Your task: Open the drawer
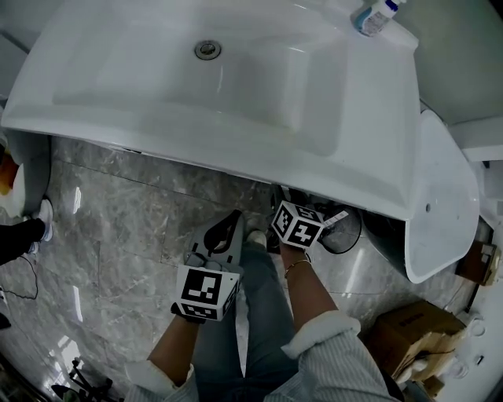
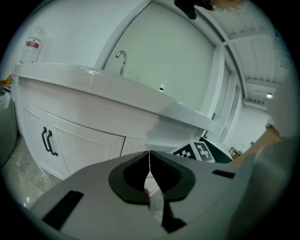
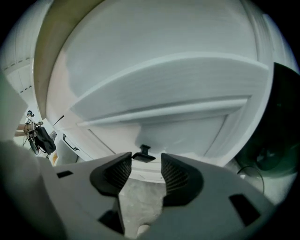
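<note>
Drawer (image 3: 187, 133): sitting directly below the front rim of the washbasin (image 1: 236, 86), white front looking shut, small black handle (image 3: 142, 154) sticking out near its lower edge.

Right hand-held gripper (image 3: 145, 164): pointing down and in under the washbasin rim, jaws standing wide apart, gripping nothing. Handle showing in the gap just beyond the jaw tips, not touching either ribbed pad (image 3: 120, 173) as far as visible. From the head view, only its marker cube (image 1: 297, 224) and the hand behind it showing, jaws tucked beneath the washbasin edge.

Left hand-held gripper (image 2: 149, 158): hanging further out from the washbasin front, jaws pressed together tip to tip, carrying nothing. Facing the white cabinet doors under the washbasin, their black pull handles (image 2: 48, 141) showing below its left end.

Tap (image 2: 122, 61) rising at the back of the washbasin. Bottle (image 1: 376, 16) standing on its far right corner. Drain (image 1: 207, 49) lying near the back of the bowl. Black fan (image 1: 343, 232) resting on the grey tiled floor (image 1: 118, 235) below the washbasin's right end.
</note>
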Motion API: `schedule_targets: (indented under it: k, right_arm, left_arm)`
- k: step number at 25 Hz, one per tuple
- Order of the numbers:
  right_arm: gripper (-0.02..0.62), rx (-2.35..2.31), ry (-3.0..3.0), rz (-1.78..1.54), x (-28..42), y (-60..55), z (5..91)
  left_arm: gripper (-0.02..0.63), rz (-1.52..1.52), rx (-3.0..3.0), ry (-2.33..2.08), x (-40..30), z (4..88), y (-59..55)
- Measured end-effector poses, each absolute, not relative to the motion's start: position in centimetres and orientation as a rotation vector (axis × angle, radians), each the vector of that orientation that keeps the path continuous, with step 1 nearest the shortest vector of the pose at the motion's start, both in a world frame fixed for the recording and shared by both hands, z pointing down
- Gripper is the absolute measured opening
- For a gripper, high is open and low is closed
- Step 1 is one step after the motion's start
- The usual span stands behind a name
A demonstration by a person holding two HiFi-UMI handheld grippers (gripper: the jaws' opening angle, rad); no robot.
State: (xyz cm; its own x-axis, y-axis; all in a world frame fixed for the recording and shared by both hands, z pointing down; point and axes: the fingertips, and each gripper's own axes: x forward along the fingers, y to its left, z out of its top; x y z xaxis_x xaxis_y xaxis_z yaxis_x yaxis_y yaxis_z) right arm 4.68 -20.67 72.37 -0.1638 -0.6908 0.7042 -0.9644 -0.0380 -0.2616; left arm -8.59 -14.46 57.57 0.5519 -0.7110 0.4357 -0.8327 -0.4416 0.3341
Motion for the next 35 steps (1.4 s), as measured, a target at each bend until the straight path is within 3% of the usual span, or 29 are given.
schedule_targets:
  k: [14,18,35]
  right_arm:
    - [0.192,1.831,-1.782,1.124,4.7,-22.1,73.6]
    - [0.147,1.811,-1.782,1.079,4.5,-22.1,73.6]
    - [0.140,1.784,-1.821,1.068,4.0,-20.6,73.2]
  left_arm:
    - [0.020,0.345,2.291,-1.237,-9.5,57.8,-14.6]
    - [0.020,0.352,2.307,-1.228,-9.3,57.6,-14.6]
    - [0.020,0.352,2.304,-1.229,-9.2,57.8,-13.7]
